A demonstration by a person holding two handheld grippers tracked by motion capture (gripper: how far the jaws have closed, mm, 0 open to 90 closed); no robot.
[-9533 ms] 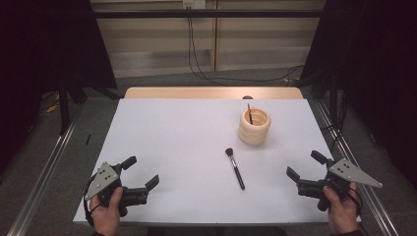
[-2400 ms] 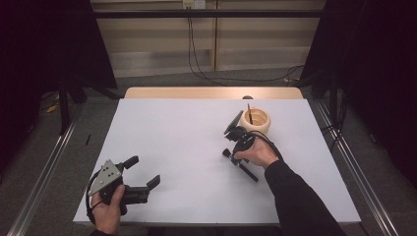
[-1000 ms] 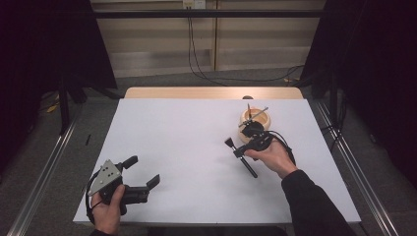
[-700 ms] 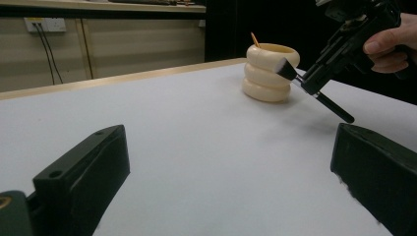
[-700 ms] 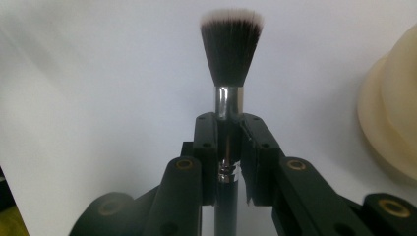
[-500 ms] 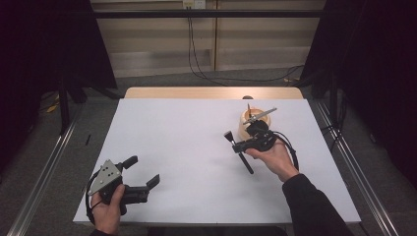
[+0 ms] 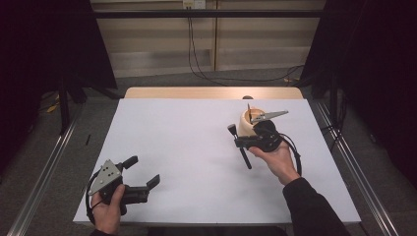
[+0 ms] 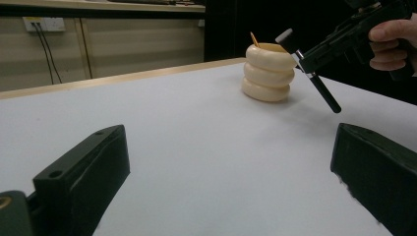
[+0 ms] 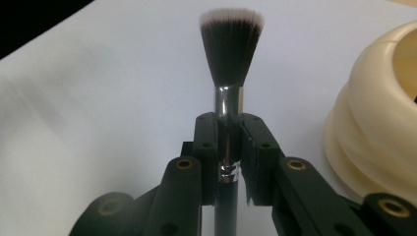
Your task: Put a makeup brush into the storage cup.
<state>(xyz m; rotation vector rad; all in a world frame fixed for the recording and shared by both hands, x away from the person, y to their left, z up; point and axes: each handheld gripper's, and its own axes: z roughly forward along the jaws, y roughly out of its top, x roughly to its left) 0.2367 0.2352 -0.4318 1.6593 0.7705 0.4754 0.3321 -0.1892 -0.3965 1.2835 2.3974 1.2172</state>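
Clearly light, stiff brush (image 9: 229, 98), soft at bristles, slick at metal collar: pinched there by right tool (image 9: 228, 147), lifted off table (image 7: 187, 142) just beside cream holder (image 7: 247, 125); best held at collar w/ firm squeeze; left tool (image 7: 142, 184) wide, idle.

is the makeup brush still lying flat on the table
No, the right gripper is clamped on the brush at its metal ferrule, holding it off the table beside the holder.
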